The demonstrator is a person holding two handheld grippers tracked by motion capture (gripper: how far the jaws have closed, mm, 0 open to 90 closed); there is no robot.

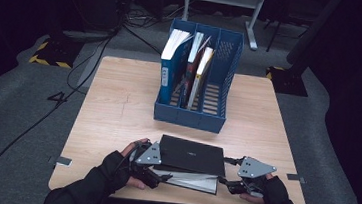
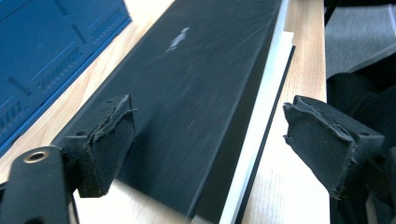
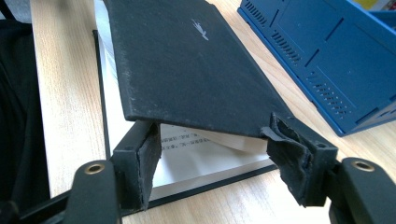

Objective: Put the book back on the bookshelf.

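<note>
Landmark: the black book [image 1: 191, 156], lying on the near part of the desk [image 1: 118, 111], just in front of the person.

Book state: closed black cover on top, tilted up off a loose white page block and a lower black cover [image 3: 187, 184] that rest flat on the desk.

Left hand-held gripper [image 1: 154, 172]: at the book's left end; in the left gripper view the jaws stand wide, one pad [image 2: 109, 144] over the cover, the other off the near edge, neither pressing.

Right hand-held gripper [image 1: 236, 175]: at the book's right end; jaws partly open, straddling the raised end of the cover, the pads [image 3: 147, 163] beside its corners. I cannot tell whether they pinch it.

Beyond the book: a blue file rack [image 1: 199, 78] stands farther across the desk, well apart from the book, with several books [image 1: 188, 57] upright in its left and middle slots; the right slot looks free.

Step in hand, as I judge it: gathering the book to lift it towards the rack.

Doing it well: close both covers onto the pages first, grip through the full thickness at each end, then raise both ends together so the pages do not slide out.

Risk: lifting by the top cover alone would let the book fall open.
</note>
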